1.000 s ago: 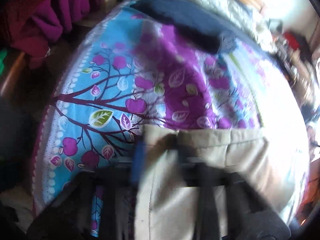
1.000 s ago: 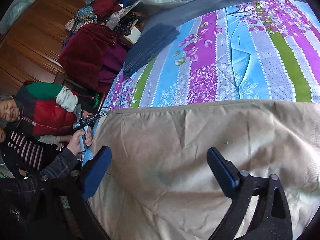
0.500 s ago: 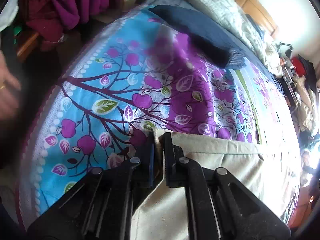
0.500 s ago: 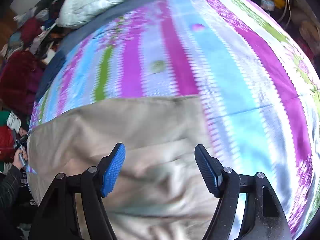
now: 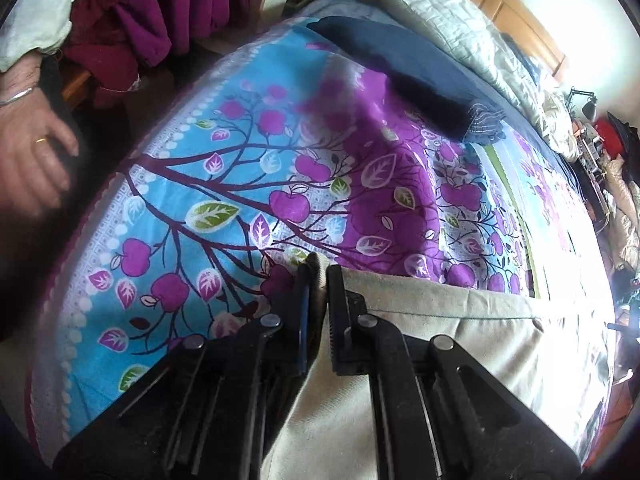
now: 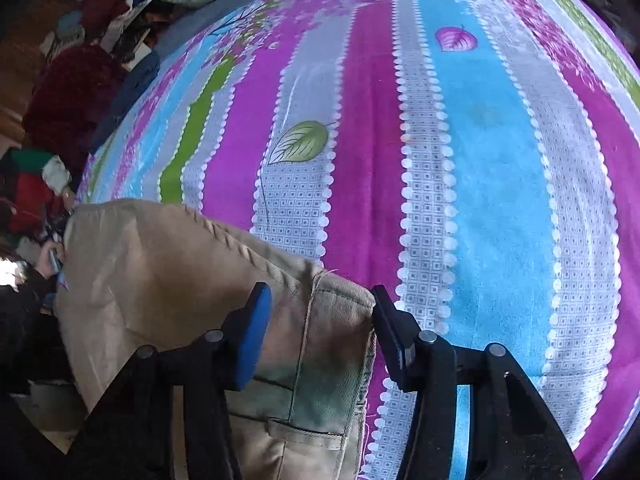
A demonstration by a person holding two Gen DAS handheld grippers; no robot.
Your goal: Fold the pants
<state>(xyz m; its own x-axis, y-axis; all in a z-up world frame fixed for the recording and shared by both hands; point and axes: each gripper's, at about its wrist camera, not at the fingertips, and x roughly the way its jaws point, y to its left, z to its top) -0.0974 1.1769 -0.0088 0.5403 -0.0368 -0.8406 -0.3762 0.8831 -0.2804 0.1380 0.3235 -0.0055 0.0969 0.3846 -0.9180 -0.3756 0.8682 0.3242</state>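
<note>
Beige cotton pants (image 5: 460,344): flat on flowery bed sheet (image 5: 208,184).
Left gripper (image 5: 318,280): jaws pinching corner, 12 o'clock.
Right gripper (image 6: 320,312): jaws wide, around hem.
Next: right pinches, both lift.

Cloth, plastic and metal surfaces, mostly matt.
Pants (image 6: 168,280): beige twill cloth, matt, visibly stitched seams. Bedsheet (image 6: 500,160): smooth printed cotton-like cloth. Left tool (image 5: 318,280) and right tool (image 6: 320,312): matt black plastic, dull metal rivets, blue pads. Headboard (image 5: 516,20): glossy wood.
</note>
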